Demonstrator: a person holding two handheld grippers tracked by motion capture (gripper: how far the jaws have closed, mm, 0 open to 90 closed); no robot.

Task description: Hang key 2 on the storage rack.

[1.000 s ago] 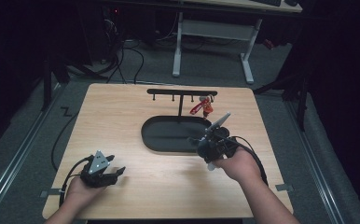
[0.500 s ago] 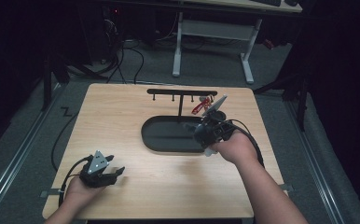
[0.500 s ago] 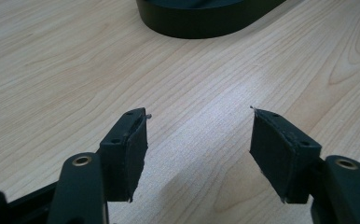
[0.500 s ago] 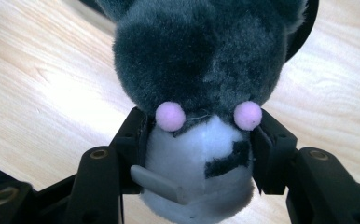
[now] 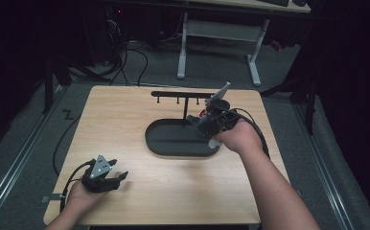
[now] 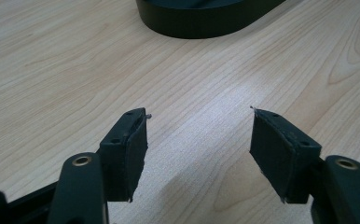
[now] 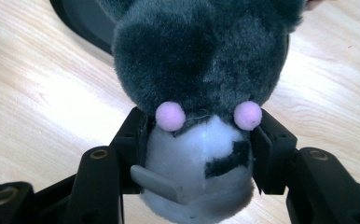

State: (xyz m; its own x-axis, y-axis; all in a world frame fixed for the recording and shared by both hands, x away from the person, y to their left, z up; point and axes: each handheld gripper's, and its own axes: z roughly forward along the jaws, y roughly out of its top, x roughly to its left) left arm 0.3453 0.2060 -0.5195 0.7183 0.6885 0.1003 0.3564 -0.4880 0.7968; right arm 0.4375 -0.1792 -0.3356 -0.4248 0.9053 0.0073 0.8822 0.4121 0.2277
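At the near-left corner of the table (image 5: pixel 125 115), left gripper (image 5: pixel 107 179) rests low on the wood with jaws standing wide, nothing between the flat black pads (image 6: pixel 132 154); idle, low risk, though its cable could drag if the hand shifts. Table is pale wood-grain laminate, smooth, so anything dropped may slide. Mid-table sits a black oval tray (image 5: pixel 173 143), matte, shallow raised rim, looks like hard plastic. Behind it a thin black rack (image 5: pixel 180 94) with short pegs hanging under a bar, something small and red by its right end, too small to tell. Over the tray's right end, right gripper (image 5: pixel 200 122) is clamped on a plush toy (image 7: pixel 201 70): dark grey fuzzy body, white fluffy lower part, two pink pom-poms, a black stitched patch, a grey flat tab. Pads pinch only the white soft part, so the plush compresses and likely can slip or swing out if the hand tilts fast. Fur could also snag on the rack pegs, or the toy could clip the tray rim and pull loose.
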